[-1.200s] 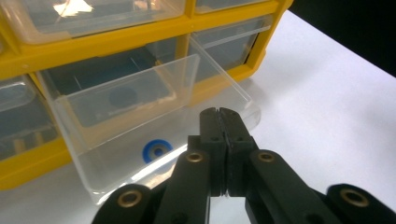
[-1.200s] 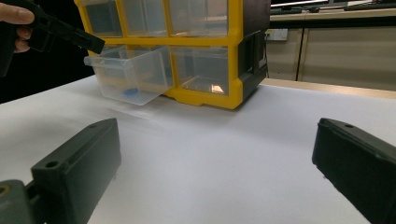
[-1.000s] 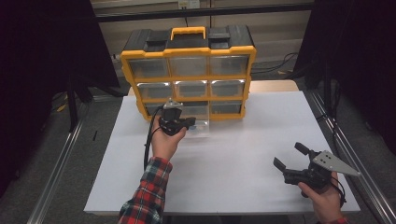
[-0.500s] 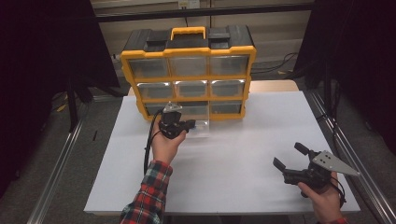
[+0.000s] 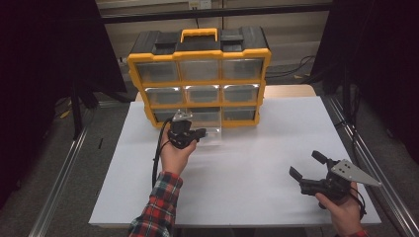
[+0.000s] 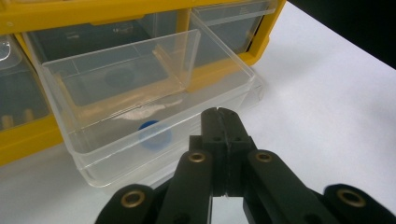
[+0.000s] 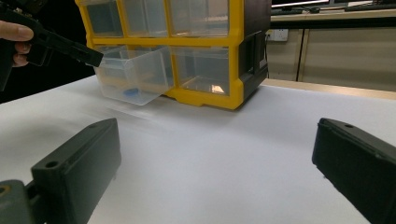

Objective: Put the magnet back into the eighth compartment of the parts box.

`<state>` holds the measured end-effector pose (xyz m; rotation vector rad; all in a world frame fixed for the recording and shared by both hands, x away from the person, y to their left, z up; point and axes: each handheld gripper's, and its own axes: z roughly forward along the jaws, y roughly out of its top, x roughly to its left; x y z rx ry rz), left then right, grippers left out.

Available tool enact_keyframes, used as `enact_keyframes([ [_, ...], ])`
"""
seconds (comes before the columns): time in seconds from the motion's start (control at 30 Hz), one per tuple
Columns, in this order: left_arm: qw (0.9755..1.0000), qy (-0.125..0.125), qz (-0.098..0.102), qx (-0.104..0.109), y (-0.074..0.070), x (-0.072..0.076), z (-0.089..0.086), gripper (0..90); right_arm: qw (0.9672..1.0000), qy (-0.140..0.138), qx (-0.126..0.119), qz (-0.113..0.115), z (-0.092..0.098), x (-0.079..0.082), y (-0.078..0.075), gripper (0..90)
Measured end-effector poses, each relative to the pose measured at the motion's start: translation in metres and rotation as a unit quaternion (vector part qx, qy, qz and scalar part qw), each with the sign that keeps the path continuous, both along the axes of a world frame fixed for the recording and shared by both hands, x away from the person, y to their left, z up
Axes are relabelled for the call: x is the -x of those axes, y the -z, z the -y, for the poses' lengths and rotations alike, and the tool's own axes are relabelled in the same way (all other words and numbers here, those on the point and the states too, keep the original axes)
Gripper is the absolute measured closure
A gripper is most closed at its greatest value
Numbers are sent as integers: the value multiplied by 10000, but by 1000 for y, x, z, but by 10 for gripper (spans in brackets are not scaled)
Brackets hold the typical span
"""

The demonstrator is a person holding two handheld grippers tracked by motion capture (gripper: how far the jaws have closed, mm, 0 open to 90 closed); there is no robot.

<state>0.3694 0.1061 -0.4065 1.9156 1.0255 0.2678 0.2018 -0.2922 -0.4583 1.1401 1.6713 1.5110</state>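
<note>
From my remote seat, I saw the clear plastic drawer (image 6: 154,98) pulled partway out of the bottom row of the yellow-and-black organizer (image 5: 200,74), its front end sagging toward the white tabletop (image 5: 257,153). It was see-through throughout, with a clear divider wall standing across its middle, and a small round blue piece (image 6: 154,135) lay on its floor near the front wall. In the right gripper view the same drawer (image 7: 133,77) showed tilted nose-down out of its slot.

My left gripper (image 6: 219,114) hovered just in front of the drawer's front wall, its jaws pressed flat together with nothing between them. In the high view it (image 5: 200,134) sat close against the organizer's bottom row. My right gripper (image 5: 309,165) rested well apart from it, near the table's near right corner, its jaws spread wide over bare surface, gripping nothing.

The drawer's front lip met the table close to the cabinet's base. Open white surface stretched between the two grippers and to the right of the organizer; metal rails (image 5: 59,173) ran along both table sides, and the near edge lay just behind my right hand (image 5: 343,212).
</note>
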Motion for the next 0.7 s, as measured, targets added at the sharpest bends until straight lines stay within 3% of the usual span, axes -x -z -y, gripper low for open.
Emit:
enact_keyframes([
  [0.1, 9999, 40, -5, -114, 1, 0, -1, 900, 10000, -1, -4, 4, 0, 0, 0, 5],
  [0.3, 10000, 48, -6, -88, 1, 1, -1, 900, 10000, 10, -19, 12, 0, 0, 0, 6],
  [0.37, 9997, 115, -6, -235, 1, 0, -3, 900, 10000, 14, -12, 6, 0, 1, 0, 5],
  [0.4, 9999, 21, -26, -119, 2, 0, -1, 900, 10000, 26, -11, 10, 0, 1, 0, 5],
  [0.43, 9996, 111, -19, -269, 2, -1, -3, 900, 10000, 13, -14, 9, 0, 1, 0, 5],
  [0.53, 9993, 123, -32, -358, 3, -1, -3, 900, 10000, 11, 4, 2, 0, 1, 0, 5],
  [0.57, 9998, 40, -54, -200, 4, -1, -2, 900, 10000, -9, -4, 8, 0, 0, 0, 5],
  [0.7, 9997, 38, -58, -238, 5, -1, -2, 900, 10000, 4, -26, 6, 0, 0, 0, 5],
])
